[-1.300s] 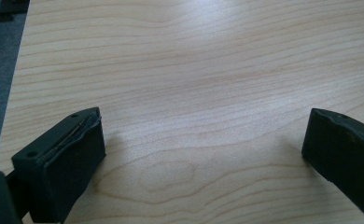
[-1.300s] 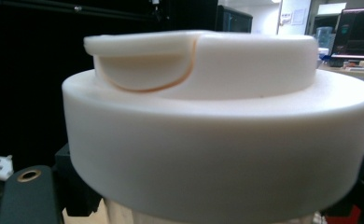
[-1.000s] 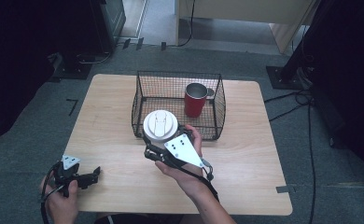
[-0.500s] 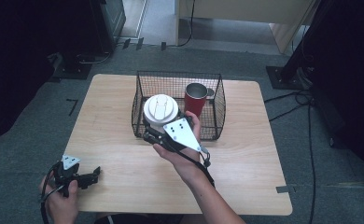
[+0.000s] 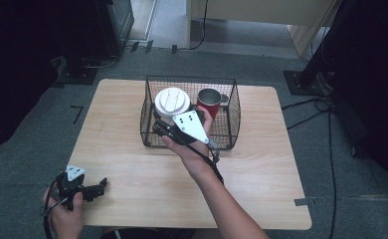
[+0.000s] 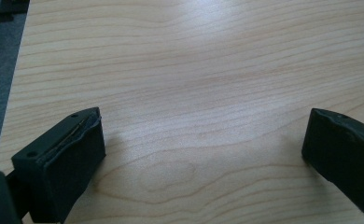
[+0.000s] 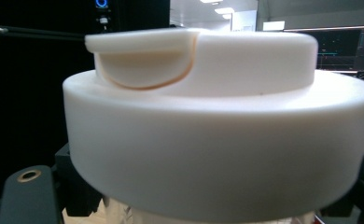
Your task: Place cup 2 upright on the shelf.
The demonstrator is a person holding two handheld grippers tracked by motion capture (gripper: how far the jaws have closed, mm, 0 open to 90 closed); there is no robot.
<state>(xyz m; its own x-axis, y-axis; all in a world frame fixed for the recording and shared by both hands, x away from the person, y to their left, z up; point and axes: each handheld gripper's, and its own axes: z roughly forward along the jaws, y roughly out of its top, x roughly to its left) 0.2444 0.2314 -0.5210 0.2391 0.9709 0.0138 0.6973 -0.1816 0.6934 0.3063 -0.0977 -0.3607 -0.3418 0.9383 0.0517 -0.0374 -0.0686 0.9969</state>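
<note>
A cup with a wide white lid (image 5: 172,101) hangs over the left half of the black wire basket (image 5: 232,130), near its front wall. My right gripper (image 5: 158,124) is shut on the cup just under the lid, its grey plate facing up. In the right gripper view the white lid (image 7: 217,126) looms close, with the jaws pressed to the cup's sides below it. A red mug (image 5: 210,102) stands inside the basket on the right. At the table's front left corner my left gripper (image 5: 100,186) stands open, and its fingers (image 6: 63,163) are spread over bare wood.
The wooden table (image 5: 261,179) is bare on both sides of the basket and in front of it. Dark equipment and cables lie on the floor beyond the table's far and right edges.
My right gripper has carried the white-lidded cup away from the person and slightly up, from in front of the basket to over its left half. The left gripper has kept still.
</note>
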